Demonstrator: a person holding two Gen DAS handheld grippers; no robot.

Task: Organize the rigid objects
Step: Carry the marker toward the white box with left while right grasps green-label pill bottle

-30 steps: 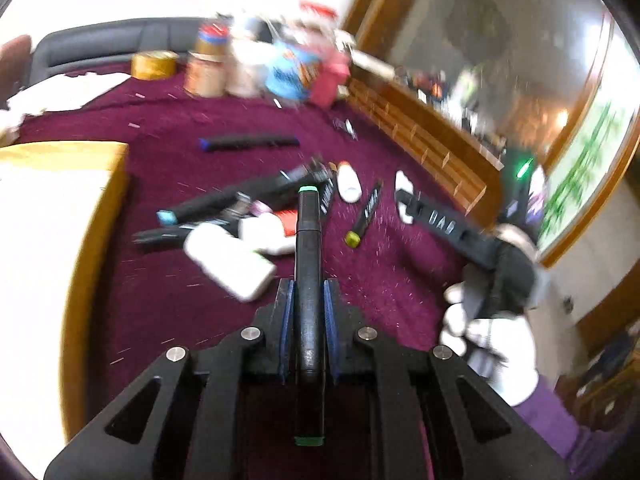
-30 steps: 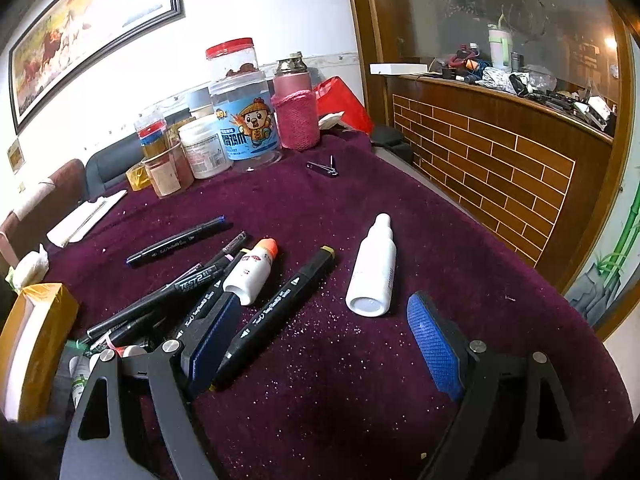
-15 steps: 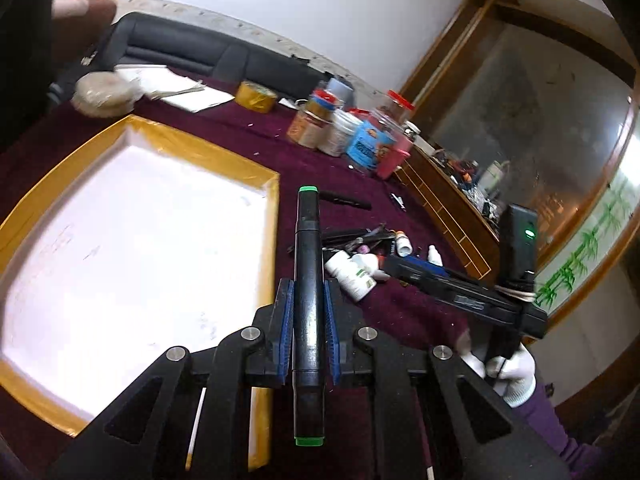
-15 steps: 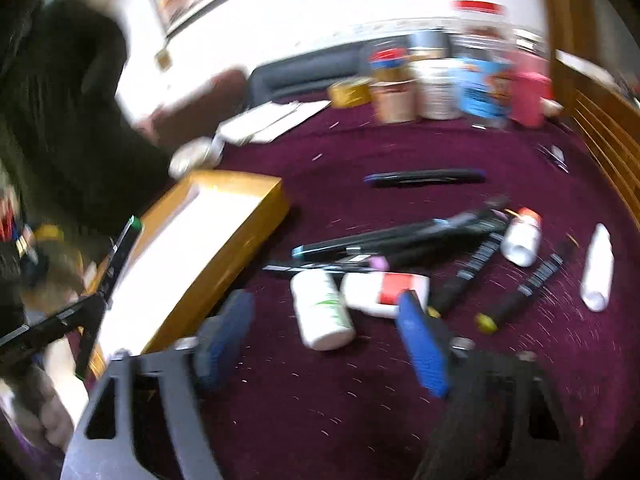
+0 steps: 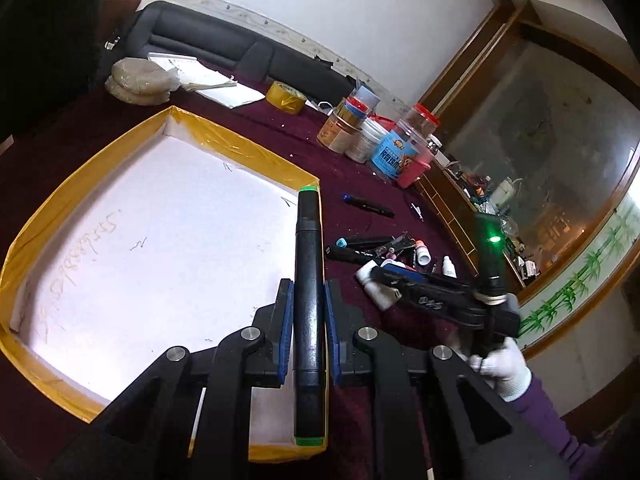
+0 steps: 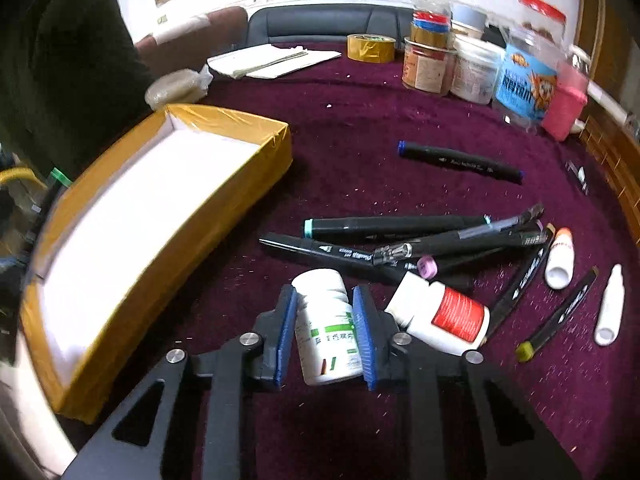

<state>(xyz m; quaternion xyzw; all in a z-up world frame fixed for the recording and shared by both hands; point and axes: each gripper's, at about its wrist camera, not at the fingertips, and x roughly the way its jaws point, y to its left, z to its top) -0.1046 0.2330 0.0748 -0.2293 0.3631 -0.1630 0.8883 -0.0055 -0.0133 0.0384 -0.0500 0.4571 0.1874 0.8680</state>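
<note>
My left gripper (image 5: pixel 308 292) is shut on a black marker with green ends (image 5: pixel 308 240), which points forward over the right wall of the yellow-rimmed white box (image 5: pixel 240 148). My right gripper (image 6: pixel 325 292) is closing its jaws on a white bottle with a green label (image 6: pixel 324 332) that lies on the maroon cloth; both blue pads touch its sides. The box (image 6: pixel 224 120) is to the left of that bottle. Seen from the left wrist, the right gripper (image 5: pixel 384 276) reaches down into the pile, held by a white-gloved hand (image 5: pixel 500 364).
A red-labelled white bottle (image 6: pixel 444 316) lies just right of the gripped one. Behind it are several black markers (image 6: pixel 400 228) and a blue-ended marker (image 6: pixel 460 162). Two small white bottles (image 6: pixel 560 258) lie far right. Jars (image 6: pixel 472 68), a tape roll (image 6: pixel 371 47) and papers (image 6: pixel 276 60) line the back.
My left gripper swung left with the marker from above the pile to above the box. My right gripper swept left to the green-labelled bottle and its wide jaws closed onto it.
</note>
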